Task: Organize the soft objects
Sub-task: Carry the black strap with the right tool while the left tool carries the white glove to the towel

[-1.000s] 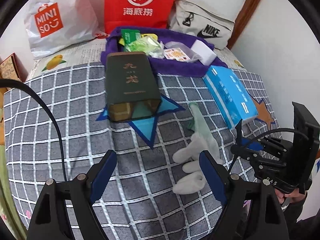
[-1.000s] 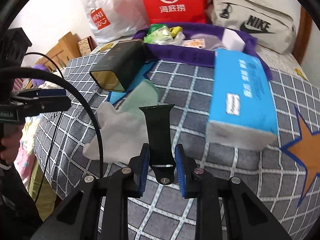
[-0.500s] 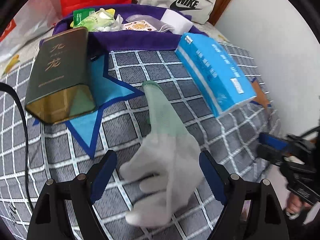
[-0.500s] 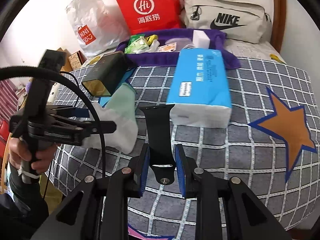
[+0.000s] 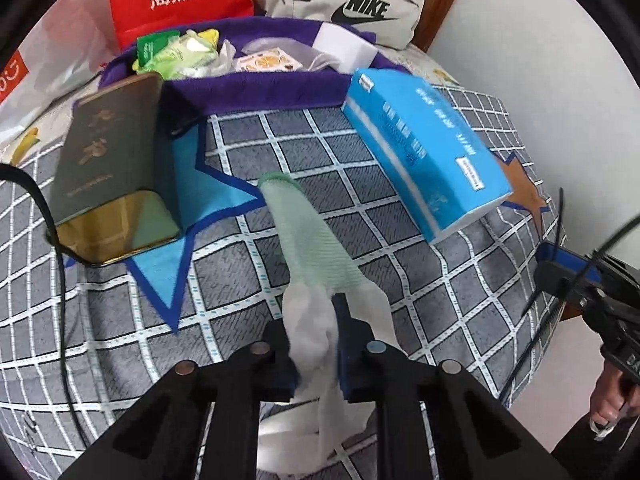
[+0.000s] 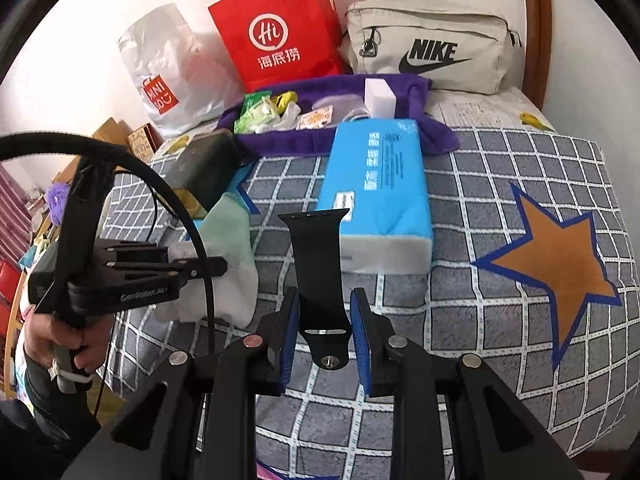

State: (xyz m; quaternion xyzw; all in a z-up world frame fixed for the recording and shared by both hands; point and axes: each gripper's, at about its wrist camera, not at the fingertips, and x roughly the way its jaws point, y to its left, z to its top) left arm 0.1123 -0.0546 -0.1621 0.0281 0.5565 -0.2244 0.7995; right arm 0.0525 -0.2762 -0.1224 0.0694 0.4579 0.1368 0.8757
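A white knit glove (image 5: 312, 264) with a green cuff lies on the checked bedspread. My left gripper (image 5: 316, 344) is shut on its white finger end; the glove also shows in the right wrist view (image 6: 232, 240), pinched by that gripper (image 6: 200, 266). My right gripper (image 6: 325, 332) is shut on a black watch strap (image 6: 318, 264), which stands upright between the jaws. A purple towel (image 5: 280, 80) at the back of the bed holds several small soft items.
A blue tissue pack (image 5: 420, 148) lies to the right of the glove, a dark green box (image 5: 108, 160) to the left. A red bag (image 6: 280, 28), white plastic bag (image 6: 172, 68) and Nike pouch (image 6: 432, 48) stand against the wall.
My left gripper has moved forward over the glove and shut on its white end. My right gripper has pulled back and lifted a little, still holding the strap.
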